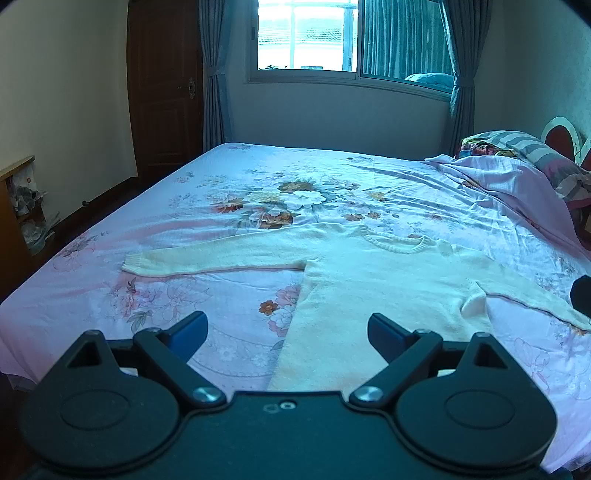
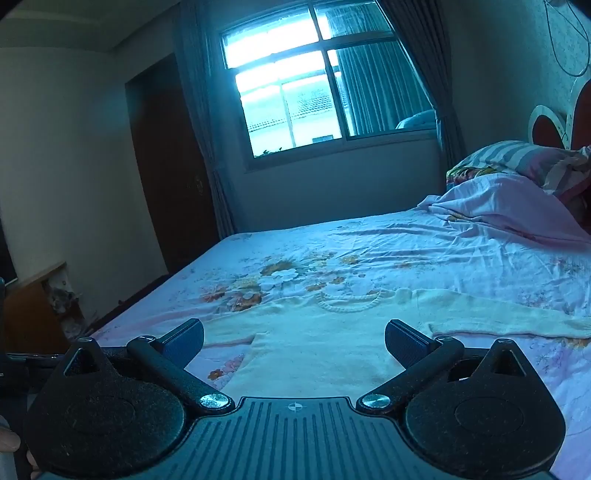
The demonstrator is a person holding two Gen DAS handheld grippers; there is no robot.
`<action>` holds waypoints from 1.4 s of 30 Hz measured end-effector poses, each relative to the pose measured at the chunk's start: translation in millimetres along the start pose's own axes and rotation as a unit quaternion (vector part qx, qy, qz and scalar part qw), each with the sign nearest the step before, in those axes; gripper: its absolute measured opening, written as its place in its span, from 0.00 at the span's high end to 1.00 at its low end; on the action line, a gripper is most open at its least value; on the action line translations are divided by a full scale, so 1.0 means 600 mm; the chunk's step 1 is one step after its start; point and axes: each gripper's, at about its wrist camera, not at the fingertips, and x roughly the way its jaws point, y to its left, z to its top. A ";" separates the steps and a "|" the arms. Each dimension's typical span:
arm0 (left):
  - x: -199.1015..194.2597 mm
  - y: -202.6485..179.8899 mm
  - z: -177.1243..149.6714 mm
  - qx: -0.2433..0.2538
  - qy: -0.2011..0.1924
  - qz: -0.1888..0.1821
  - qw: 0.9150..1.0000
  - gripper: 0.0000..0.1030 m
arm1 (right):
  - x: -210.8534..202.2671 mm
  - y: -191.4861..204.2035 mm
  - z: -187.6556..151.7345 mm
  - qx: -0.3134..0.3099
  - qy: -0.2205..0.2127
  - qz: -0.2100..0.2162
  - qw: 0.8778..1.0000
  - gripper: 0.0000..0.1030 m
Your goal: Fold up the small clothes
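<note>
1. The sweater (image 1: 373, 280) is lying flat on the bed (image 1: 155, 295), at the near edge, with its hem nearest and its neckline pointing far toward the window (image 1: 306, 35).
2. Both sleeves are lying spread out: one is reaching left across the floral sheet, the other is running right toward the pillows (image 1: 517, 147).
3. The left gripper (image 1: 287, 334) is hovering above the near left edge of the body, jaws standing wide apart and holding nothing.
4. The right gripper (image 2: 294, 341) is hovering over the hem, jaws likewise spread wide and empty, touching no fabric.
5. Handling, as judged: the knit is appearing soft, light and limp; it is likely sagging and stretching when lifted, and it is not fragile. The fuzzy surface is probably gripping the pads well.
6. Hold points, as judged: the ribbed cuff of the left sleeve and the shoulder seam are offering the firmest pinch; a hem corner is serving for the later body fold.
7. Appearance: the sweater is cream-coloured, with a ribbed round collar; a slight pucker is showing at the right armpit, otherwise it is lying smooth.
8. No fold is showing yet.
</note>
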 end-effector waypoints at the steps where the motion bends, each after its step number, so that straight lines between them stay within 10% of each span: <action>1: -0.001 -0.002 -0.002 0.001 -0.001 0.000 1.000 0.10 | -0.002 -0.001 0.003 0.001 0.000 0.001 1.000 0.00; 42: 0.026 0.006 -0.016 -0.003 0.010 0.015 1.000 0.10 | 0.025 -0.030 0.014 -0.006 -0.018 0.004 1.000 0.00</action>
